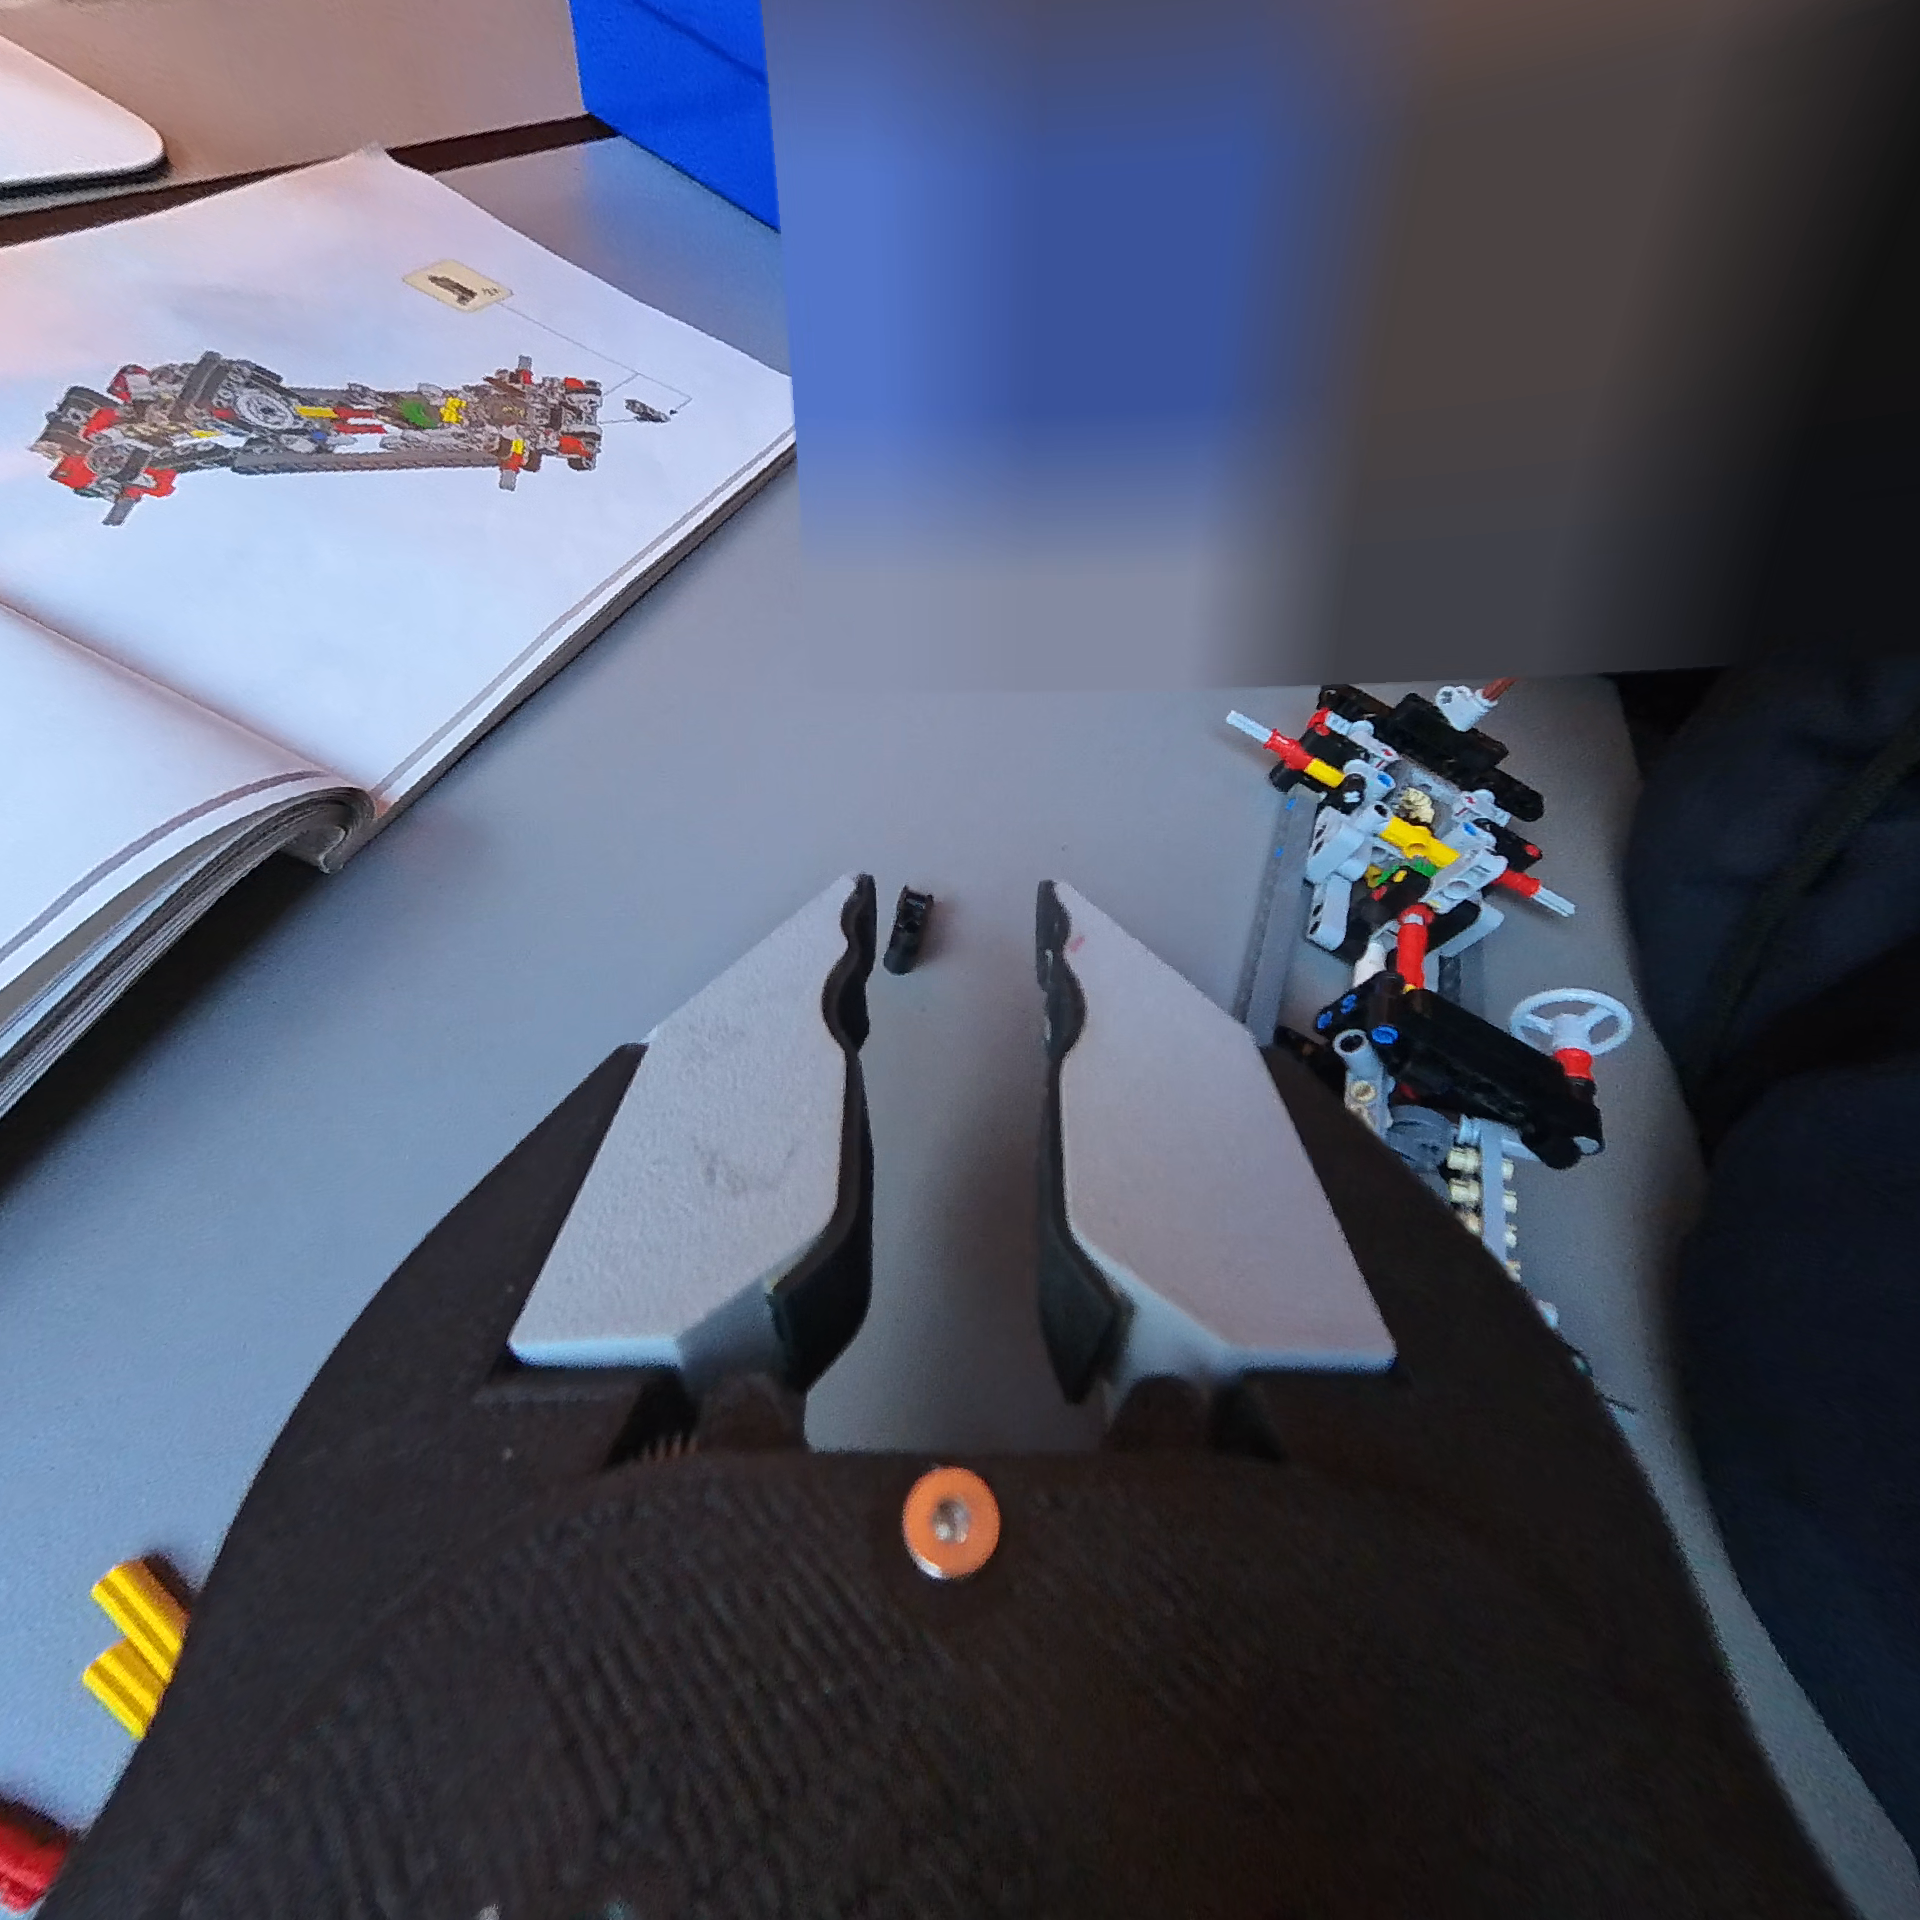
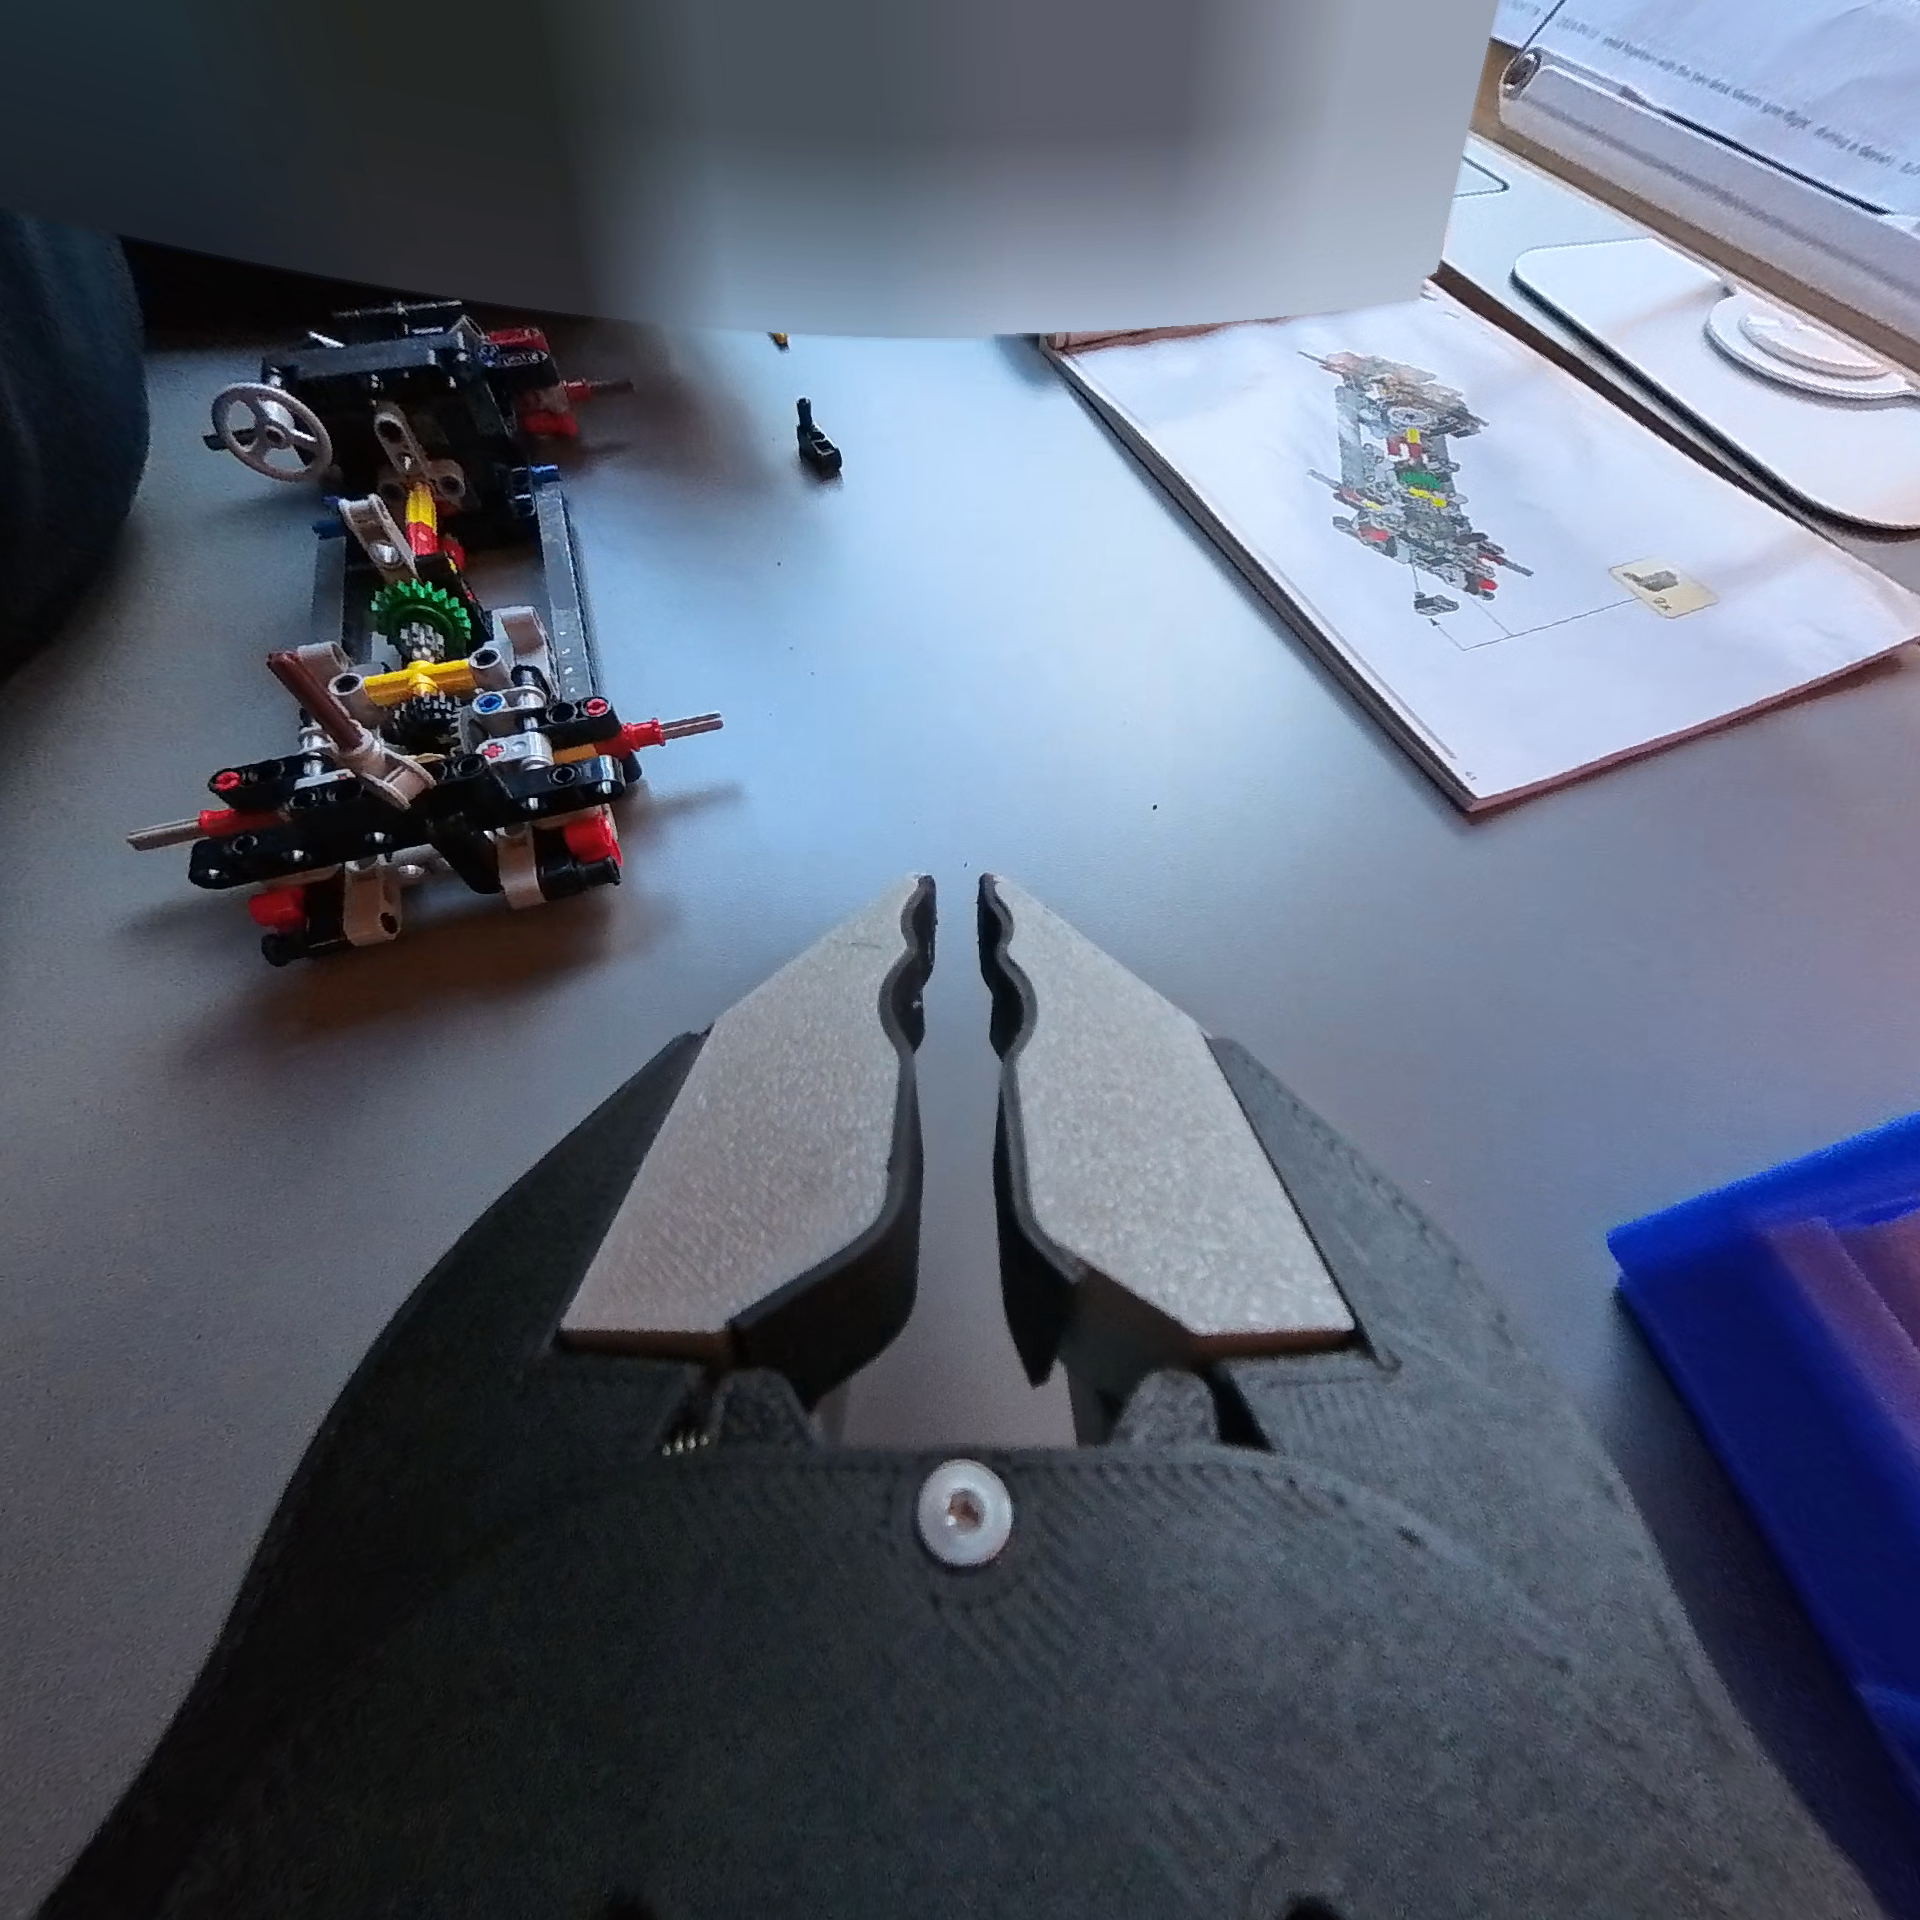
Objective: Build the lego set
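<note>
My left gripper (image 1: 951,888) is open and low over the grey table (image 1: 644,810). A small black connector piece (image 1: 907,930) lies on the table between its fingertips, close to the left pad (image 1: 850,935); neither pad presses on it. The same piece shows far off in the right wrist view (image 2: 816,436). My right gripper (image 2: 956,883) stands over bare table with only a narrow slit between its pads and nothing in it. A partly built toy car chassis (image 2: 416,665) lies to its left and shows to the right of my left gripper (image 1: 1423,883).
An open instruction booklet (image 1: 312,468) lies at the left, and shows at the right in the right wrist view (image 2: 1507,540). Yellow pieces (image 1: 135,1642) and a red one (image 1: 26,1860) lie near the left gripper's body. A blue bin (image 2: 1787,1403) stands at the right. A white stand base (image 2: 1714,343) sits behind the booklet.
</note>
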Available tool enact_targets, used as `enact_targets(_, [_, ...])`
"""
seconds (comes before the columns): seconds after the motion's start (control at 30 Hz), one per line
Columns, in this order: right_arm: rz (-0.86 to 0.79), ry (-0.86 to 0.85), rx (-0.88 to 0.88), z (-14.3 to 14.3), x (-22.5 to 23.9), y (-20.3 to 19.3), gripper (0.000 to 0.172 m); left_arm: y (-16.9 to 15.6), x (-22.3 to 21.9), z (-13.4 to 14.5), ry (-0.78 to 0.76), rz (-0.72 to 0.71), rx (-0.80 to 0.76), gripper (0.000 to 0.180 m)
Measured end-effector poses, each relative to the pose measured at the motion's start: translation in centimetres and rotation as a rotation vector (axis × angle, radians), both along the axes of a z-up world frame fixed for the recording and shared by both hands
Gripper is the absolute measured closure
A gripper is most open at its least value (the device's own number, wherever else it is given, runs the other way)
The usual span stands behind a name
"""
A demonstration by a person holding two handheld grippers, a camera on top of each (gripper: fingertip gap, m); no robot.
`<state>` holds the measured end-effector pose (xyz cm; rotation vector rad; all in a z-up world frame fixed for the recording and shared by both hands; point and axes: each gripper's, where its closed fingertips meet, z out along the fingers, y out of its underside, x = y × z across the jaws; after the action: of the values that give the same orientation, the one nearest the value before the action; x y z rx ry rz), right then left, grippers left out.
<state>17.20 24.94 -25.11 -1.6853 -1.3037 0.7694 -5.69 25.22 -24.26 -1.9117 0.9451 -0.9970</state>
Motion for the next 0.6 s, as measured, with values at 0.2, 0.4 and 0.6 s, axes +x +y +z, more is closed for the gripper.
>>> enact_targets(0.2, [-0.011, 0.029, -0.013, 0.3, 0.2, 0.2, 0.167, 0.0, -0.1, 0.2, -0.010, 0.004, 0.007, 0.152])
enact_targets(0.4, [-0.016, 0.039, -0.002, 0.5, -0.1, 0.5, 0.167, -0.1, 0.0, 0.0, 0.003, 0.002, 0.013, 0.152])
enact_targets(0.6, [0.007, 0.051, -0.002, 0.7, -1.0, 0.5, 0.167, 0.0, -0.1, 0.2, -0.009, 0.004, 0.011, 0.152])
